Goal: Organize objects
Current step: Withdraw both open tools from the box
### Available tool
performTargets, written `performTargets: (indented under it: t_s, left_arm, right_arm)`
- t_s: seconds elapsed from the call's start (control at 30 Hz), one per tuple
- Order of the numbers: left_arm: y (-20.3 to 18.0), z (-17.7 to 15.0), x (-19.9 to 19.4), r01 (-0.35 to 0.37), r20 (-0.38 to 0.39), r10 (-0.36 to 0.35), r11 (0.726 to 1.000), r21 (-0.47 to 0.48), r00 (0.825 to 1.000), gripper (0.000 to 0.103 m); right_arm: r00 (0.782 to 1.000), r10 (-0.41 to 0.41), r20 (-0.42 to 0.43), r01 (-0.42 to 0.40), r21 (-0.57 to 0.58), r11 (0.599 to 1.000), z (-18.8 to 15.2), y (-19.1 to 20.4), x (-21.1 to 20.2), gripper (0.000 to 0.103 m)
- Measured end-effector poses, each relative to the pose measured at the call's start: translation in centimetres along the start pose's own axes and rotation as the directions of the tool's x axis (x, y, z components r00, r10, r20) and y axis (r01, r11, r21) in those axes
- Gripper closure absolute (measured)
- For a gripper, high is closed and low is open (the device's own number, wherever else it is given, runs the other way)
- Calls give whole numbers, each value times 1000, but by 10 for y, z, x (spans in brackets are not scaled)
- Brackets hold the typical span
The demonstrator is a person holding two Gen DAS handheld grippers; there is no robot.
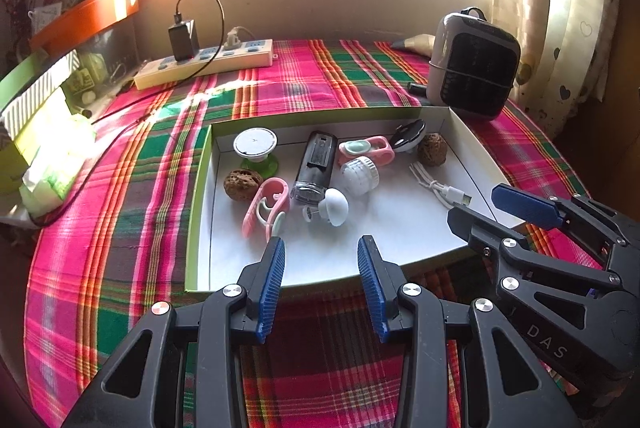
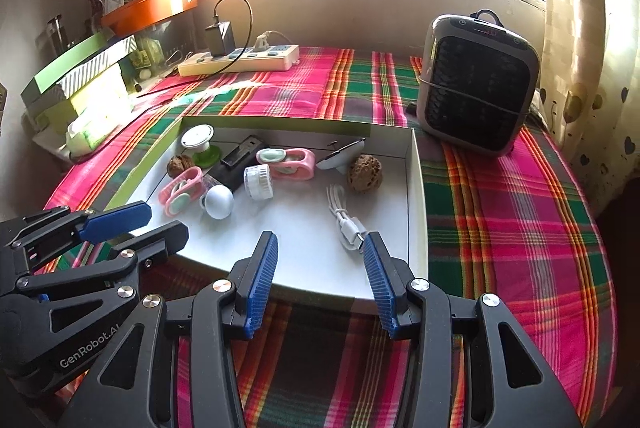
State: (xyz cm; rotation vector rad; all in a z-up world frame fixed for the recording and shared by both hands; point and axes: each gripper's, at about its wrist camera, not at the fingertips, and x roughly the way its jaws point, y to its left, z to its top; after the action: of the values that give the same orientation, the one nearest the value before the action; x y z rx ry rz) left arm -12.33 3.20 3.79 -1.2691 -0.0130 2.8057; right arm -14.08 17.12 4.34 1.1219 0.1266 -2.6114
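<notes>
A shallow white box [image 1: 400, 228] [image 2: 300, 212] with a green rim lies on the plaid cloth. It holds two walnuts [image 1: 240, 185] [image 2: 365, 173], two pink clips [image 1: 267, 206] [image 2: 290, 163], a black device with a clear cap [image 1: 316, 164], a ribbed white cap [image 2: 259, 181], a white dome knob [image 2: 219, 202], a white disc on a green base [image 1: 256, 144] and a coiled white USB cable [image 1: 440, 190] [image 2: 345, 218]. My left gripper [image 1: 321, 244] [image 2: 166, 218] hovers open over the box's near left edge. Over the near right edge my right gripper [image 2: 320, 238] [image 1: 474, 204] is open, the cable plug beside its right finger. Neither holds anything.
A grey and black fan heater [image 2: 478, 84] stands right of the box at the back. A power strip [image 1: 208, 62] with a black charger lies by the wall under the window. Stacked green and white boxes [image 2: 80, 80] and an orange tray crowd the left side. A curtain hangs at right.
</notes>
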Motion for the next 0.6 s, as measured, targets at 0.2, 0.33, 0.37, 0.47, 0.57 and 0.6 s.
performTargets:
  t_s: [0.2, 0.33, 0.37, 0.47, 0.57, 0.6]
  left_arm:
    - [-3, -12, -14, -18, 28, 18, 1000, -5, 999, 67]
    - [-3, -24, -20, -29, 31, 30, 999, -16, 999, 67]
    - [-3, -27, -21, -35, 29, 36, 999, -17, 999, 67]
    - [-2, -35, -20, -34, 13, 35, 999, -23, 999, 67]
    - [-2, -43, -21, -38, 2, 38, 999, -23, 999, 67]
    - [-1, -45, -20, -41, -4, 41, 999, -23, 999, 67]
  right_arm:
    - [999, -4, 33, 3, 21, 1000, -9, 4, -17, 57]
    - [999, -19, 41, 18, 19, 1000, -19, 8, -28, 55]
    - [999, -17, 31, 17, 22, 1000, -22, 9, -28, 53]
    - [1000, -8, 13, 7, 29, 1000, -30, 11, -28, 52]
    - [1000, -6, -5, 6, 42, 999, -38, 10, -26, 52]
    - [1000, -7, -12, 7, 47, 999, -41, 10, -25, 52]
